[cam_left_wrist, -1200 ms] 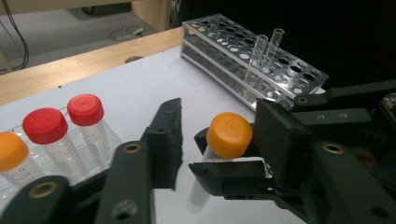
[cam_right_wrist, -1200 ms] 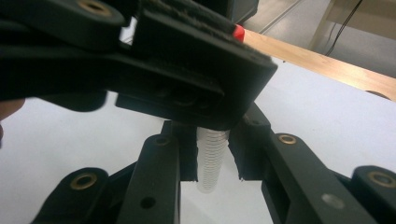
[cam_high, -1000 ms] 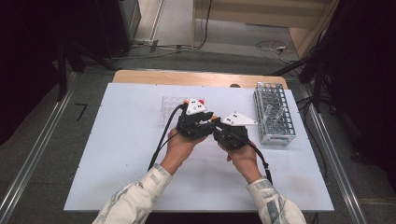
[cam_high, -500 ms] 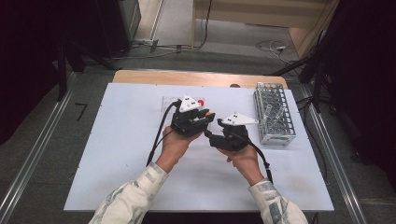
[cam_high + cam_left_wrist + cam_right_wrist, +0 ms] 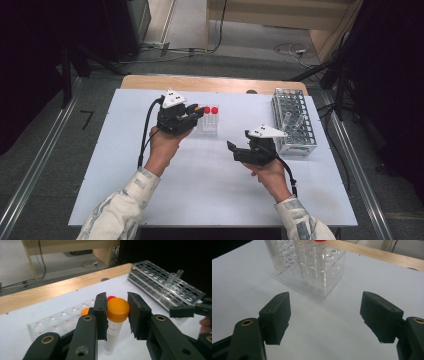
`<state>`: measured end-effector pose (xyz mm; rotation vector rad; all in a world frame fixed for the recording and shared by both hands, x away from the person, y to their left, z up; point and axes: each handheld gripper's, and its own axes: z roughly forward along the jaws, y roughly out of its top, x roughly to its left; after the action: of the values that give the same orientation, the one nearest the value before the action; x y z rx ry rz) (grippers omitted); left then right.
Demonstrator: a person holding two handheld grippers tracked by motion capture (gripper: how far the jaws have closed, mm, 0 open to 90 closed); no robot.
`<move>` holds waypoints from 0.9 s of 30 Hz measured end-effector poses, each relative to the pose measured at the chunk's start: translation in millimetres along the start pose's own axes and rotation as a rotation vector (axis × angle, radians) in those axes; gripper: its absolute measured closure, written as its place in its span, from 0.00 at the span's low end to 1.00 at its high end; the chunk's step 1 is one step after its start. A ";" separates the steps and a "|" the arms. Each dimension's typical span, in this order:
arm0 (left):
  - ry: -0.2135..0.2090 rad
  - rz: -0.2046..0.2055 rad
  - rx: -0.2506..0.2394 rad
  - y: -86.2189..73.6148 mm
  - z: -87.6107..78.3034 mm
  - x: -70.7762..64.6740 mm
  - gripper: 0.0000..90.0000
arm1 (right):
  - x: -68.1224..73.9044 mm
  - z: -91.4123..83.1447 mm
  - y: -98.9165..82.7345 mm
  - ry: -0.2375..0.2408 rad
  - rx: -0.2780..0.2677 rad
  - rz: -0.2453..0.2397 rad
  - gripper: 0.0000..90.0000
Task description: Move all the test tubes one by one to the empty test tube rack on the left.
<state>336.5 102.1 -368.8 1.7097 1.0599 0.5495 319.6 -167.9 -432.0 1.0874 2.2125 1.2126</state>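
Between the two black jaws of the left hand-held gripper (image 5: pixel 117 315), an orange-capped tube (image 5: pixel 114 325) is standing upright, the pads pressing on its cap from either side and so gripping it; its clear body is hanging below the jaws, above the white surface (image 5: pixel 200 180). Just beyond this hand-held gripper, a clear plastic rack (image 5: pixel 209 126) is holding red-capped tubes (image 5: pixel 211 111), seen from the high view immediately to its right. Well to the right of the left hand-held gripper, the right hand-held gripper (image 5: pixel 325 315) is hovering with its jaws standing wide apart and nothing between them, having just been opening; the clear rack is lying ahead of it in its own view. Beyond the right hand-held gripper, at the surface's right edge, a metal tube rack (image 5: pixel 294 120) is resting with clear tubes (image 5: pixel 174 276) leaning in it.
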 end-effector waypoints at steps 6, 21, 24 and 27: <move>0.047 -0.005 -0.014 10.6 2.1 13.3 0.78 | -3.5 -1.2 -4.4 -0.003 0.008 0.010 0.25; 0.115 -0.011 -0.001 13.0 24.6 27.4 0.78 | -12.9 -6.6 -8.7 -0.012 -0.004 0.035 0.25; 0.117 -0.009 -0.001 12.3 26.5 27.3 0.78 | -14.3 -7.6 -9.5 -0.014 -0.005 0.040 0.25; 0.122 -0.012 -0.002 11.6 28.1 27.2 0.78 | -15.4 -8.3 -10.5 -0.014 -0.006 0.045 0.25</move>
<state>376.4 109.6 -372.4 1.6839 1.1551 0.6537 319.1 -187.8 -436.5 1.1453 2.1836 1.2253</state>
